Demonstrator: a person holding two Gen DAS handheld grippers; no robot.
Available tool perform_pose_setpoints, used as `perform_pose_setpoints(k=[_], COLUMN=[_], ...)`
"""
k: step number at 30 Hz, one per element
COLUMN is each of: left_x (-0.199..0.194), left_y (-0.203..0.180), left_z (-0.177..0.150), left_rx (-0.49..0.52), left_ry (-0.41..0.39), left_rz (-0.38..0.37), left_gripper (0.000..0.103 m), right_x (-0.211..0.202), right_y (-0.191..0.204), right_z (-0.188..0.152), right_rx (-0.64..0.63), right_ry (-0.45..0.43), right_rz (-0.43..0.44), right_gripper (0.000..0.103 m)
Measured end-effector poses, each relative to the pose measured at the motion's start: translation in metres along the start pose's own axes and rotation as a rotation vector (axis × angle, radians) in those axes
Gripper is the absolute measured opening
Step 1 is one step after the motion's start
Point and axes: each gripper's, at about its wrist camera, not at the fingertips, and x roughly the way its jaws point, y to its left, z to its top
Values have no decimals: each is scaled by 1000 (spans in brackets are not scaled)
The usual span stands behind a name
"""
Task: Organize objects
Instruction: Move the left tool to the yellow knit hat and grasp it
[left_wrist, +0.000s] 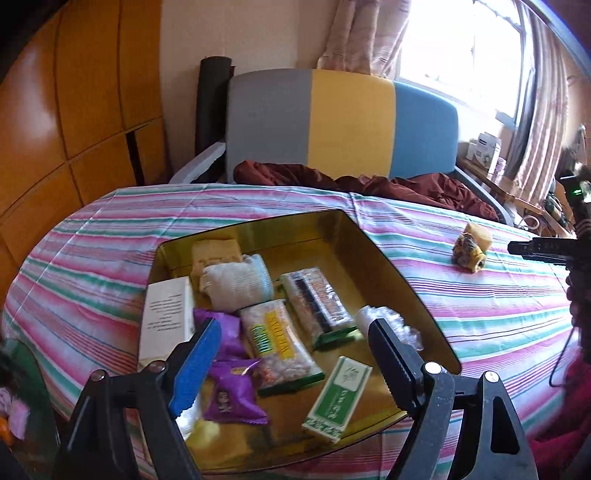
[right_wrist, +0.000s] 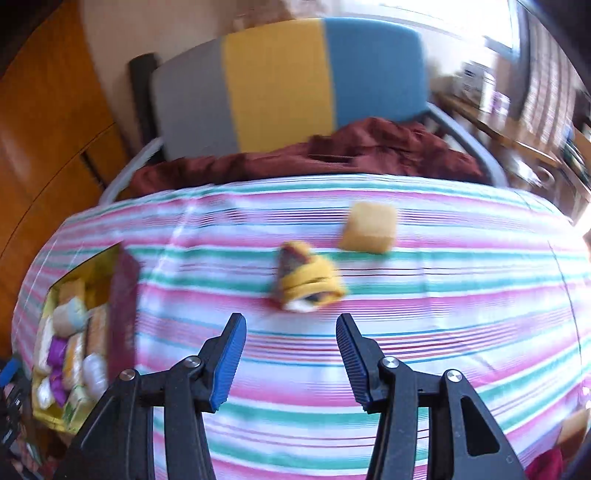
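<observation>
L wrist view: tin (left_wrist: 369, 236) frame centre, packed w/ snacks. L gripper (left_wrist: 291, 343) above it, jaws wide, nothing between. R wrist view: tin lower left; sock roll (right_wrist: 306, 284) centre, sponge (right_wrist: 369, 227) just upper right. R gripper (right_wrist: 291, 354) jaws apart, empty.

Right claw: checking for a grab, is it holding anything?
No, the right claw is open and empty above the striped cloth.

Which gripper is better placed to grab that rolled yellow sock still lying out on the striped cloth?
Right. The right gripper is open, empty and aimed at the rolled yellow sock; the left gripper hovers over the tin.
</observation>
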Motion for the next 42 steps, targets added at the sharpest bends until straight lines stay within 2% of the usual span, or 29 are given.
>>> perform_pose_setpoints(k=[5,8,10,13,15,19,23,31,39,42], left_x=[6,11,15,22,33,71,115,185,230,254], left_y=[-33,-61,-86,-127,-150,-188,-214,-253,-282,-286], left_z=[20,34,44,57,66,78,82,84,100,93], left_rx=[52,89,124,181,192,142,82,50,60,53], left_ry=[1,7,4,-14,6,105,198,289,240,288], left_rz=[-49,-90,-118,-172,-214,-282,-339,-333,-278,-255], left_gripper=[83,83,83,86,86,86,86,86,86,83], right_x=[14,27,28,27,27,22,19,23,26,29], right_y=[-75,-111,-127,-133,-135,-132,-129,-136,-138,-138], right_z=[-3,-13,-15,-16,-18,-18,-15,-15,-15,-15], right_rx=[162,305,379,407,430,442,444,482,497,497], right_ry=[-7,42,57,70,81,67,52,74,86,96], right_rz=[-111,-130,-111,-104,-64,-31,-2,15,30,36], right_gripper=[51,51,51,52,52,53,62,62,62,62])
